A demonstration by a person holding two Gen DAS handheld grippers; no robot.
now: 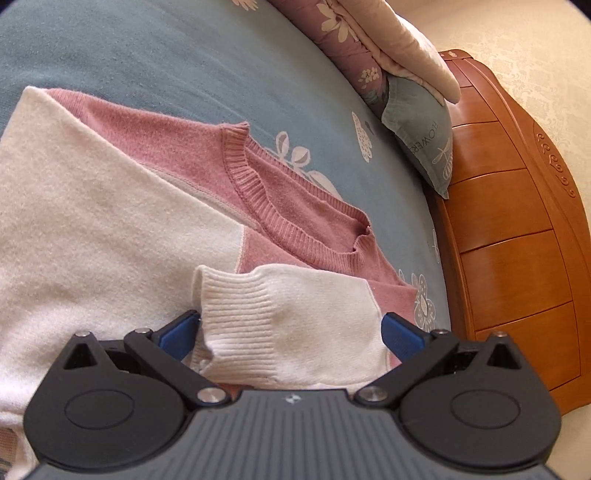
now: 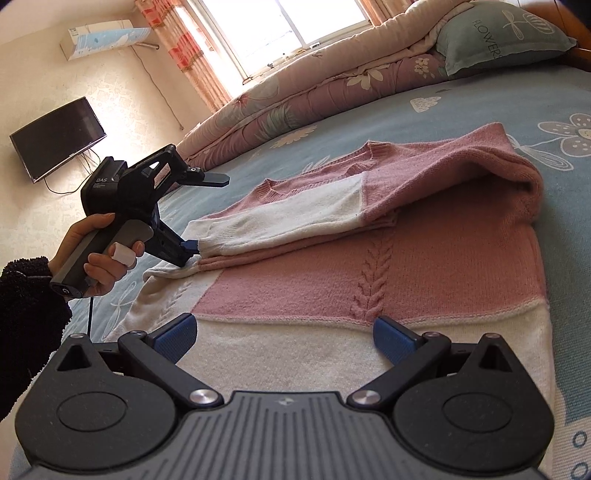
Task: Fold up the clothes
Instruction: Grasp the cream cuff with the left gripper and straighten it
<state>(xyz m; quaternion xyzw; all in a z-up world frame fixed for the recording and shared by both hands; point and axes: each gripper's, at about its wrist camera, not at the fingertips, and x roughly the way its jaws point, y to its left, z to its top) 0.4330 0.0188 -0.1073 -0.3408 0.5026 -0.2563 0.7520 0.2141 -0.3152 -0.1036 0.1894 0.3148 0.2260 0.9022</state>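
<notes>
Pink-and-white knit sweater (image 2: 388, 266) spread flat on blue floral bed sheet (image 2: 480, 99), front side up, with cable-knit column running down centre of pink panel. White lower band nearest right wrist camera; ribbed neckline (image 1: 258, 184) toward far side. One sleeve (image 2: 295, 210) folded across chest, pink at shoulder and white toward ribbed cuff (image 1: 280, 332). Left tool (image 1: 290, 332) positioned at that cuff, blue fingers (image 1: 179, 332) spread on either side of white ribbing in left wrist view; contact with pads cannot be confirmed. In right wrist view, left tool (image 2: 190, 249) seen from outside, held by a hand (image 2: 99, 251) in a dark fuzzy cuff, blue tip touching end of cuff. Right tool (image 2: 284, 334) above white lower band of sweater, fingers (image 2: 391, 338) wide apart, nothing between them. Folded quilt (image 2: 314, 85) and grey-green pillow (image 2: 498, 37) along far edge of bed. Wooden headboard (image 1: 517, 240) beside pillow in left wrist view. Wall-mounted television (image 2: 55, 138), air conditioner (image 2: 103, 37) and curtained window (image 2: 280, 26) in background.
</notes>
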